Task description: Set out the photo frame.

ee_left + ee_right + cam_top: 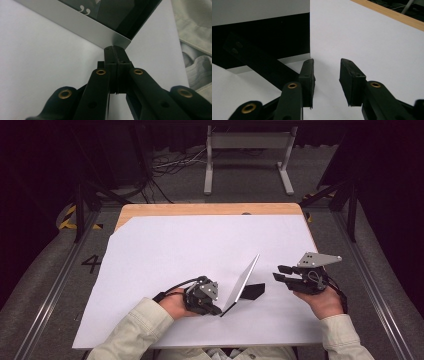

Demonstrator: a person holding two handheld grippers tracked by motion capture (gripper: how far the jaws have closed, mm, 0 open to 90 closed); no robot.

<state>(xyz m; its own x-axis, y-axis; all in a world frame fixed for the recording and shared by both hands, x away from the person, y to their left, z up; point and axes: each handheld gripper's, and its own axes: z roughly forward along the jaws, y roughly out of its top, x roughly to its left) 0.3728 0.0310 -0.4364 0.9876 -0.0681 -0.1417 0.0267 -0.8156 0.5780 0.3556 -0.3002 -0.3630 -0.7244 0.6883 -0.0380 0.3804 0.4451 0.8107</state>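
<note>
A thin, flat rectangular panel [244,279], silver-grey on its outer face with a glossy black inner face, is seen tilted up on edge near the front middle of the counter [165,210], on the large white sheet [190,245] that covers most of the wooden top. Its near lower corner is clamped by the left gripper [218,310], whose fingers [110,62] are clenched tight on that corner; in the left gripper view the pads are pressed together with the pale metal edge [82,27] pinched between their tips. A white quotation-mark print [83,9] is made out on the dark glossy face above the silver border. From the high view the panel is seen leaning up and away to the right, its top corner lifted well off the sheet, while a dark flap or shadowed black part [252,291] lies low on the sheet just beside its base; which of the two cannot be told.

The right gripper [280,273] is held just to the right of the panel, apart from it, with the grey three-cornered plate [318,258] on top. Its fingers [308,75] are parted with nothing between them, only white sheet showing in the gap. In the right gripper view the panel's black face [274,37] and pale border are seen just beyond the left finger, near but not touched.
</note>
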